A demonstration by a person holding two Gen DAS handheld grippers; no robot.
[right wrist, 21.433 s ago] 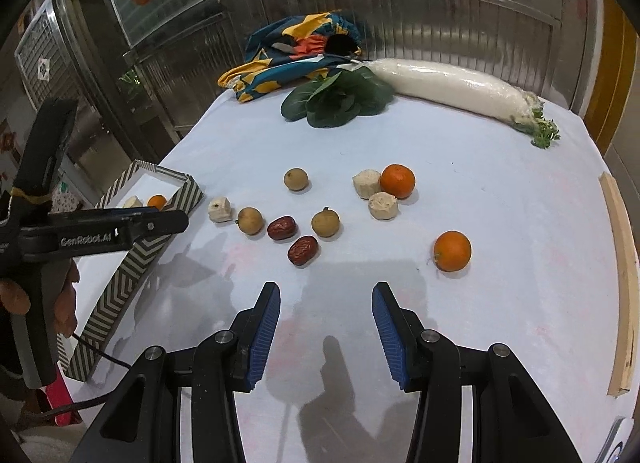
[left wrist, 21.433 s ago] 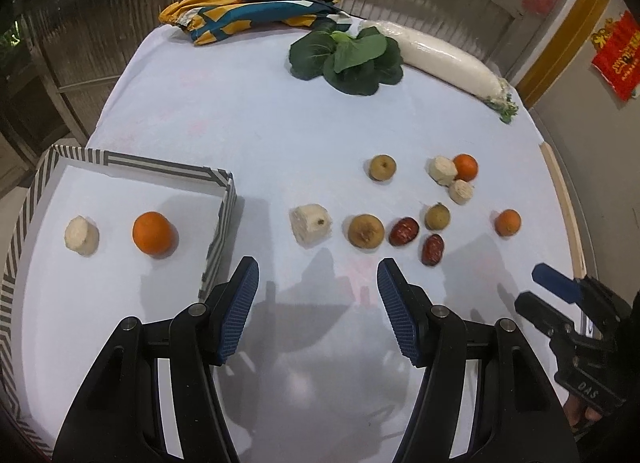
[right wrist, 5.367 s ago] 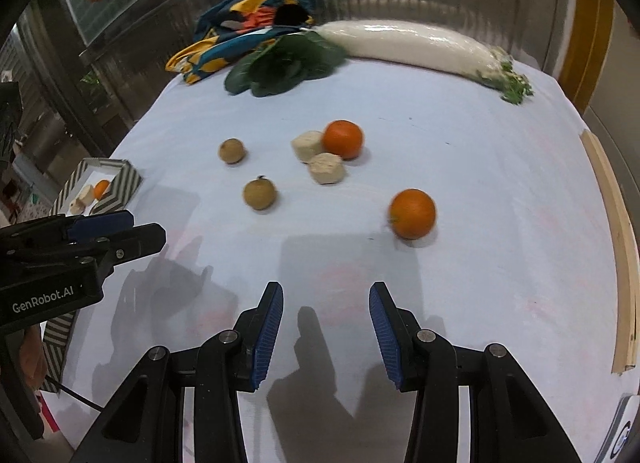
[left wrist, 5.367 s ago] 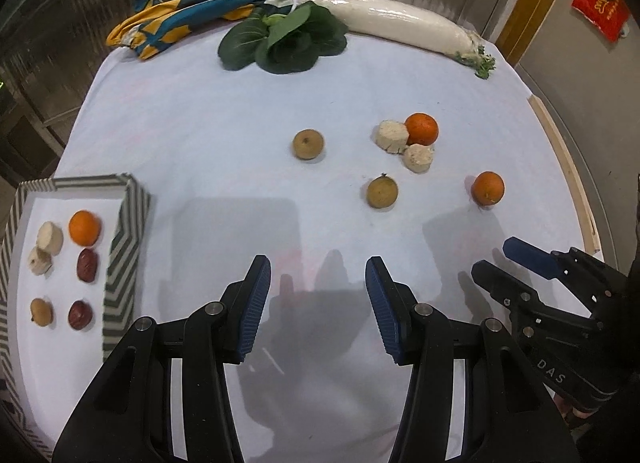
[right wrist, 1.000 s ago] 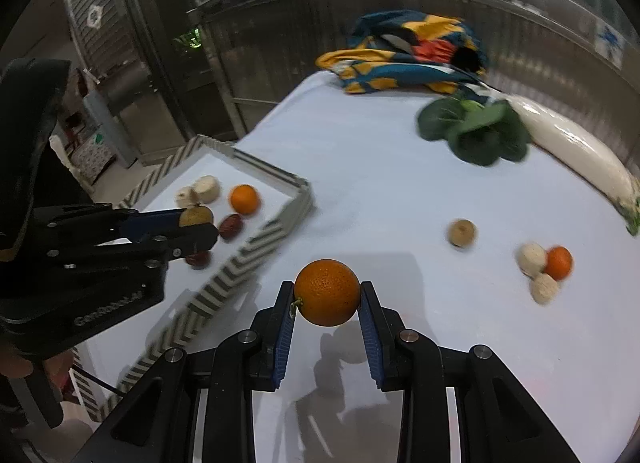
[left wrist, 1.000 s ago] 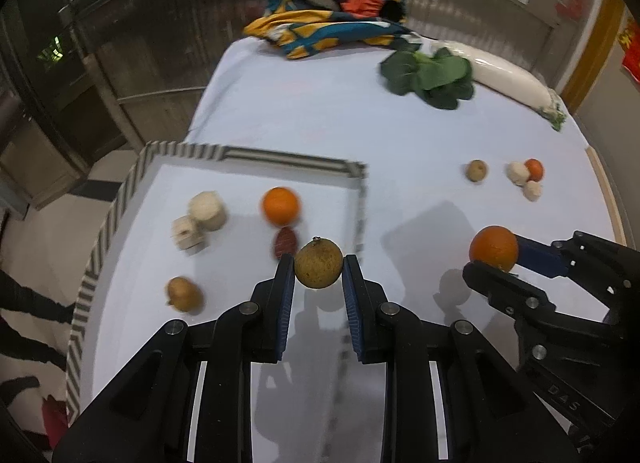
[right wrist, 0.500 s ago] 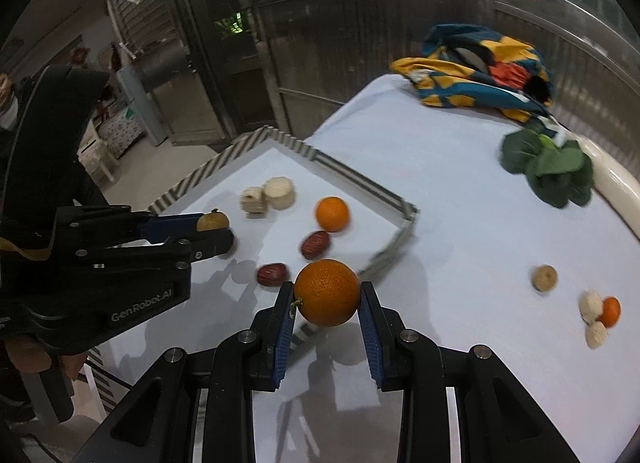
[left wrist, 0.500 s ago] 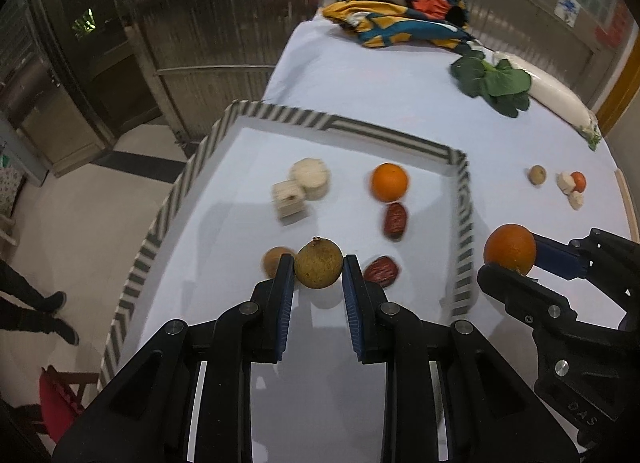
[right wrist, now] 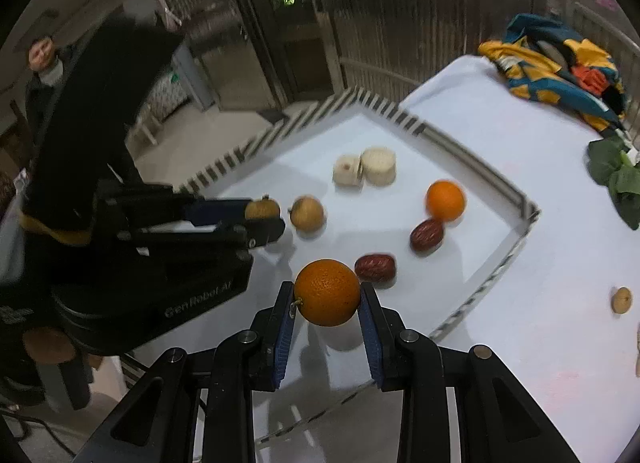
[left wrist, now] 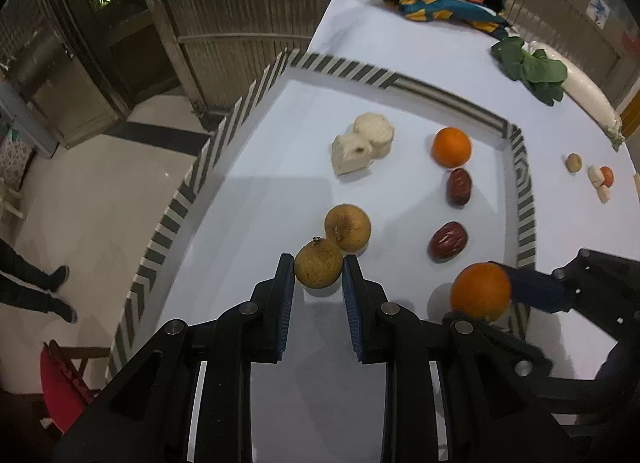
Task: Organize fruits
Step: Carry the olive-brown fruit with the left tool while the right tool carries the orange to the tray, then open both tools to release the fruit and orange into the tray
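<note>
Left wrist view: left hand-held gripper (left wrist: 319, 281) was clamped on a brown fruit (left wrist: 319, 267), held above the near part of the tray (left wrist: 344, 67), just short of a second brown fruit (left wrist: 347, 227) lying there. Right hand-held gripper (right wrist: 327, 303) gripped an orange (right wrist: 327, 292) over the tray's near right part, just inside the striped wall. Height above the tray floor could not be judged in either view.

Beyond, on the tray: two dates (left wrist: 448, 241), an orange further back (left wrist: 451, 146), two pale chunks (left wrist: 362, 143) touching each other. Far off on the bench (left wrist: 568, 223): a few small fruits (left wrist: 573, 162) not yet collected.

Judgement: step in hand is release of both fruits into the tray. To do it well, lower each until it nearly rests before parting the jaws, since round fruit will roll. Set the brown fruit beside its like without knocking it; place the held orange near the other orange, clear of the dates and wall.
</note>
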